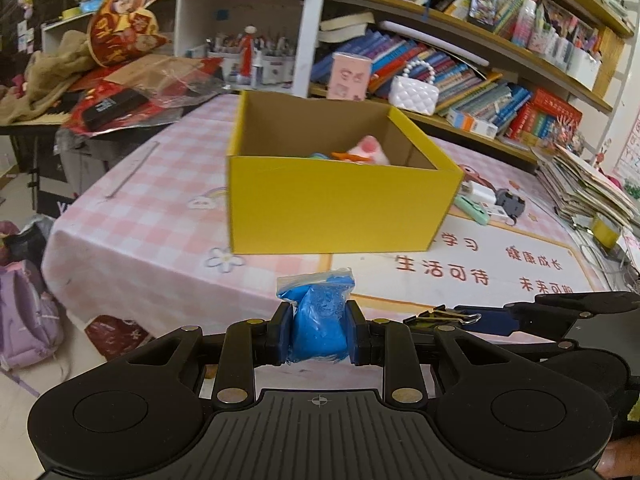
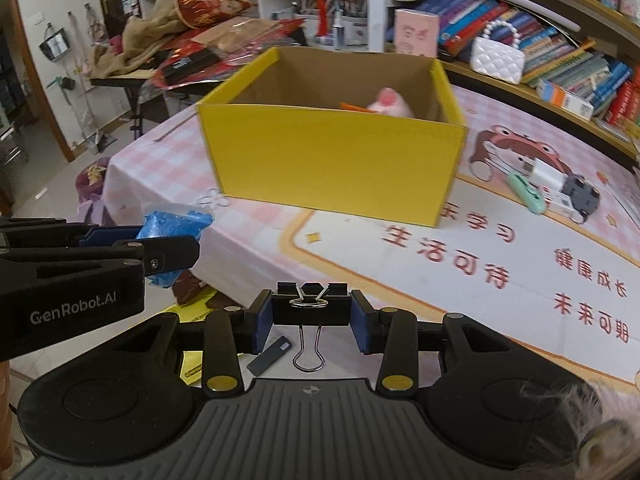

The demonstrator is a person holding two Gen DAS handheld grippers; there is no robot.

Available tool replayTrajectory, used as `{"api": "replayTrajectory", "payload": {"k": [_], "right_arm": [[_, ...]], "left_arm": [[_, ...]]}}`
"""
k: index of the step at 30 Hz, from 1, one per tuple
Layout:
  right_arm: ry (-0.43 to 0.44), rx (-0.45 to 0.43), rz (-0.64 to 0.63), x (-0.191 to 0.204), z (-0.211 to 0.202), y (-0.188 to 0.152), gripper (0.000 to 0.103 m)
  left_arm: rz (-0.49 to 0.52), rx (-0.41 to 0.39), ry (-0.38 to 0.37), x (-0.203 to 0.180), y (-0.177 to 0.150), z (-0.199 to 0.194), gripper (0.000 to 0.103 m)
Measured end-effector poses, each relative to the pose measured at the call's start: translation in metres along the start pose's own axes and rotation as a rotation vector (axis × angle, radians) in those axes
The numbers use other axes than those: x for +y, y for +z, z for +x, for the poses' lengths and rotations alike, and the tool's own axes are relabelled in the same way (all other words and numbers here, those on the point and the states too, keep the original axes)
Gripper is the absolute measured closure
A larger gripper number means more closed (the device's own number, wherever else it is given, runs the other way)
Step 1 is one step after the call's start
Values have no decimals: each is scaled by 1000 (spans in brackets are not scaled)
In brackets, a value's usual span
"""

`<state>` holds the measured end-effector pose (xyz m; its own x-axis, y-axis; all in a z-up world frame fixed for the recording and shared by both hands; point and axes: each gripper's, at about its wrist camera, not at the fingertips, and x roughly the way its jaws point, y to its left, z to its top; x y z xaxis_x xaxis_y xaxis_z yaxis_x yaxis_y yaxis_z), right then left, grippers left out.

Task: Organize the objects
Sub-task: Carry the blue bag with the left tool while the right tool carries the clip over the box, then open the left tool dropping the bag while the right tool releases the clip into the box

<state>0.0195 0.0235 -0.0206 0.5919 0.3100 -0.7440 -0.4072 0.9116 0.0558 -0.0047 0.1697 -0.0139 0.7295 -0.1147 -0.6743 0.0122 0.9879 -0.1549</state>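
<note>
- Cluttered shelving [image 1: 480,40] packed with books runs behind a table [image 1: 140,220] covered in a pink checked cloth with a printed mat.
- Far left, off the table edge: a purple backpack [image 1: 24,320] sits on the floor; a brown cloth [image 1: 48,76] and red printed packaging [image 1: 120,28] are piled on a side surface.
- Left gripper [image 1: 319,332]: its pads are closed against both sides of a blue bag [image 1: 320,320], a small plastic pouch of blue material. The pouch is held off the table, in front of the box and near the table's front edge. In the right wrist view the same gripper [image 2: 168,252] enters from the left with the pouch [image 2: 172,224] projecting past its fingers.
- Centre: a yellow cardboard box [image 1: 340,208] stands open-topped on the cloth. A pink plush toy [image 1: 368,150] and an orange item [image 1: 344,156] lie inside, toward the right rear.
- Right gripper [image 2: 311,320]: its pads are closed on the two ends of a black binder clip [image 2: 311,306], held clear of the table; one wire handle hangs down, the other is folded up.
- Below that clip, a flat dark strip [image 2: 270,356] lies on the mat.
- Right of the box: a white adapter [image 2: 540,172], a mint-green device [image 2: 528,194] and a black gadget [image 2: 580,196] lie close together on the mat.
- Right rear: a white quilted purse [image 1: 414,94] with a bead handle stands on the lower shelf.
</note>
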Motion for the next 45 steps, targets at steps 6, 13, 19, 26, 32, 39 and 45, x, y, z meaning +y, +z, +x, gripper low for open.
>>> {"api": "replayTrajectory", "payload": {"k": [6, 13, 19, 26, 32, 39, 45], "right_arm": [[9, 9, -32, 18, 0, 2, 65], [-23, -66, -37, 15, -4, 17, 65], [-62, -192, -30, 2, -4, 52, 65], [-74, -274, -49, -19, 17, 109, 65], [-59, -231, -80, -38, 57, 142, 65], [-34, -146, -122, -54, 110, 166, 65], [-14, -69, -161, -62, 149, 178, 65]], "left_arm": [[-28, -8, 6, 15, -3, -7, 78], [-20, -73, 4, 15, 11, -9, 78], [20, -152, 8, 8, 45, -3, 78], [35, -163, 36, 4, 84, 33, 78], [31, -123, 63, 2, 106, 75, 78], [30, -63, 111, 4, 124, 117, 77], [36, 0, 140, 7, 130, 147, 77]]}}
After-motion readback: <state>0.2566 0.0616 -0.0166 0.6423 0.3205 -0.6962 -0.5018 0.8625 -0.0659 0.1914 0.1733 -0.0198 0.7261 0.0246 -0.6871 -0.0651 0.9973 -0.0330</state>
